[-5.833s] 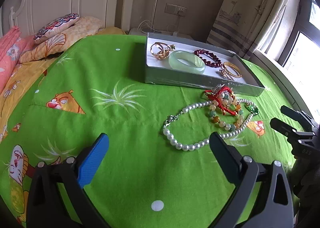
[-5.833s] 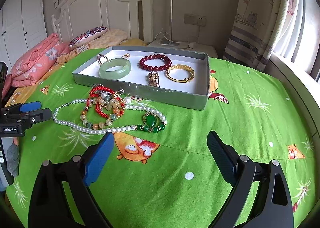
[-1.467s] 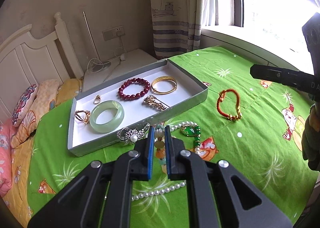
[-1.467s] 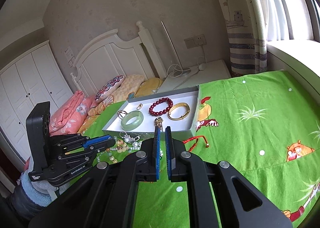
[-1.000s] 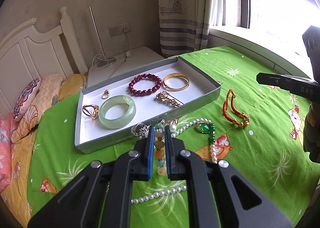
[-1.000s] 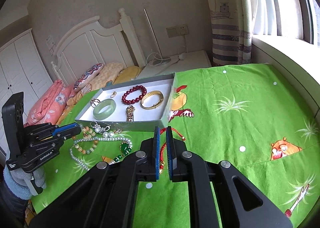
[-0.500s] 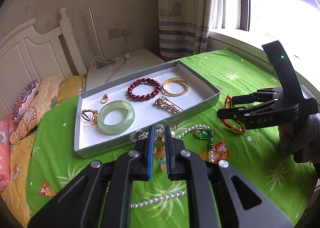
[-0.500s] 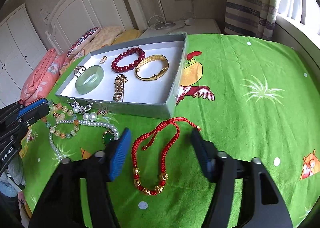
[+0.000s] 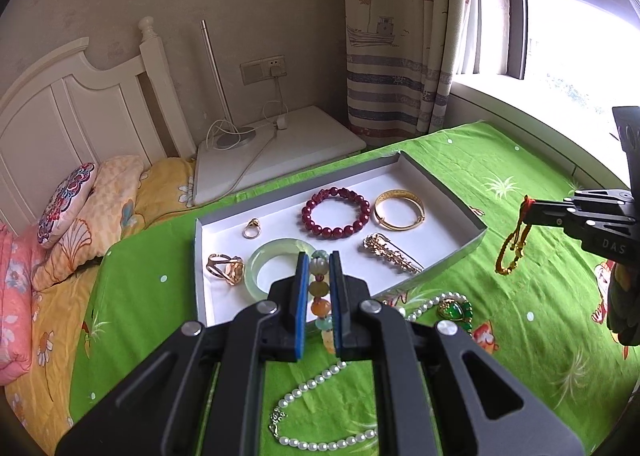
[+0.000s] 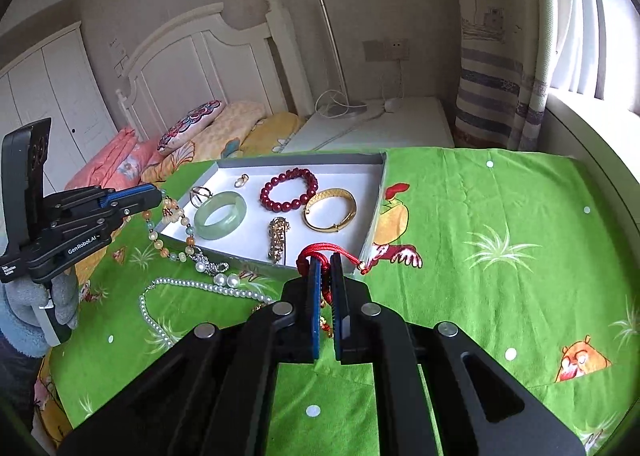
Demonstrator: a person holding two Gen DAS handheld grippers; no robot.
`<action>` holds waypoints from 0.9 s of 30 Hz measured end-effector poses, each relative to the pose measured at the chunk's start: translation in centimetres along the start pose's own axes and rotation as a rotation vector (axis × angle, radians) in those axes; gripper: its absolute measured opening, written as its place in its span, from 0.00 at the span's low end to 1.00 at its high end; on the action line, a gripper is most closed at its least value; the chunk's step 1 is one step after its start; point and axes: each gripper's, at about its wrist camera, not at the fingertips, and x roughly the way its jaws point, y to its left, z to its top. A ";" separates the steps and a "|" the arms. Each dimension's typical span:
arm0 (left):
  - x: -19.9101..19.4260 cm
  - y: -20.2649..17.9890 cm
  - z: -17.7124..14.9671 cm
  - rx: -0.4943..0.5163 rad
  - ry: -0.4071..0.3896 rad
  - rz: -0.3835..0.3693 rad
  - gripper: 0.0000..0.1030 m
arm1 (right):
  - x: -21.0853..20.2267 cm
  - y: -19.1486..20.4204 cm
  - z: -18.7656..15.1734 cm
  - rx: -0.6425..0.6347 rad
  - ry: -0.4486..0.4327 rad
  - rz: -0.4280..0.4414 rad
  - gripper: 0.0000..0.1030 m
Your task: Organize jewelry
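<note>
My left gripper [image 9: 319, 261] is shut on a string of multicoloured beads [image 9: 320, 290] and holds it in front of the grey jewelry box [image 9: 442, 192]. From the right wrist view the beads [image 10: 176, 222] hang from it by the box's near left corner. My right gripper [image 10: 325, 262] is shut on a red cord bracelet [image 10: 320, 250], lifted off the sheet by the box's front right corner. That bracelet [image 9: 512, 248] dangles from its tip in the left wrist view. The box holds a jade bangle [image 9: 280, 272], a dark red bead bracelet [image 9: 336, 212], a gold bangle [image 9: 399, 210] and a gold brooch [image 9: 390, 260].
A pearl necklace [image 9: 320, 444] with a green pendant [image 9: 456, 310] lies on the green sheet in front of the box, beside a silver brooch [image 10: 208, 264]. Pillows [image 10: 188, 122] and the headboard are behind, a white nightstand [image 10: 380, 124] and the window to the right.
My right gripper has shut on the red cord bracelet and raised it off the sheet. My left gripper has risen with the beads, nearer the box.
</note>
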 end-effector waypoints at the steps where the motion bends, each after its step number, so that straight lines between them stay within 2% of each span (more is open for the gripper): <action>1: 0.2 0.2 0.4 -0.005 0.002 0.003 0.09 | -0.2 0.1 0.5 0.001 -0.013 0.005 0.07; 6: 0.3 0.8 2.3 -0.012 -0.013 0.011 0.09 | -1.2 1.2 2.9 0.000 -0.089 0.028 0.07; 9: 0.2 0.9 3.5 -0.011 -0.027 0.013 0.09 | -0.6 1.5 4.4 0.002 -0.098 0.033 0.07; 11: 0.7 1.0 4.3 -0.013 -0.025 0.014 0.09 | 0.5 1.4 5.2 0.021 -0.086 0.069 0.07; 16: 3.7 1.1 5.8 -0.007 0.018 0.039 0.09 | 4.4 1.1 6.8 0.066 -0.027 0.090 0.07; 21: 6.7 1.4 6.4 -0.016 0.050 0.061 0.09 | 7.5 1.0 7.6 0.089 0.006 0.084 0.07; 24: 7.9 2.2 6.6 -0.049 0.051 0.114 0.11 | 9.1 0.6 7.8 0.111 0.036 0.061 0.11; 25: 8.1 2.6 6.6 -0.068 0.047 0.135 0.14 | 9.5 0.4 7.8 0.117 0.054 0.052 0.12; 27: 8.2 3.5 6.3 -0.120 0.050 0.141 0.45 | 10.0 0.2 7.4 0.120 0.077 0.044 0.14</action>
